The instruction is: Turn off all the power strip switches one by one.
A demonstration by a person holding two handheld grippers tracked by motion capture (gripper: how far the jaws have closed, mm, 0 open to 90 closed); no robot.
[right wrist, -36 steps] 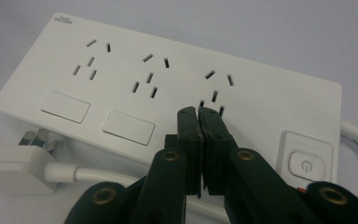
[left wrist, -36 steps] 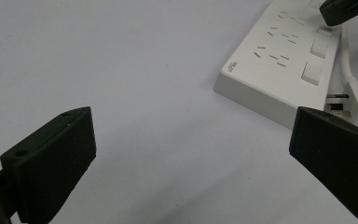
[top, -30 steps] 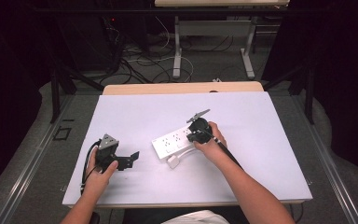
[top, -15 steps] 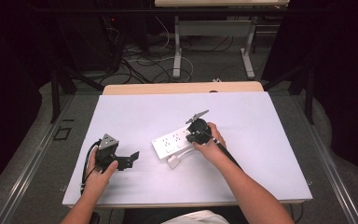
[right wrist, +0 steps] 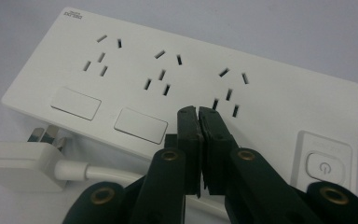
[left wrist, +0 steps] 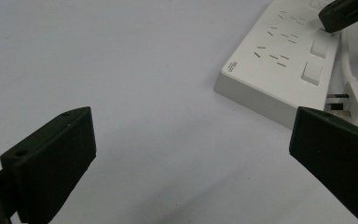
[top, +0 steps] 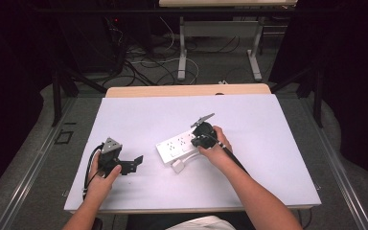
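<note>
From above, my right tongs (top: 200, 135) sit on the power strip (top: 178, 146) in the middle of the tabletop (top: 278, 143).

My left tongs (left wrist: 191, 154) are wide apart, holding nothing.

My right tongs (right wrist: 198, 122) are squeezed together over a switch; a slip could shove the strip sideways.

White table (top: 278, 143) with power strip (top: 179, 146) and plug (top: 178, 166)

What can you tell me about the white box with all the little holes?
It is a white plastic power strip, lying flat on the white table. It has three groups of socket slots, rocker switches along one edge and a round power button at one end. Its white cord ends in a plug lying beside it. The shut right gripper presses on its top.
</note>
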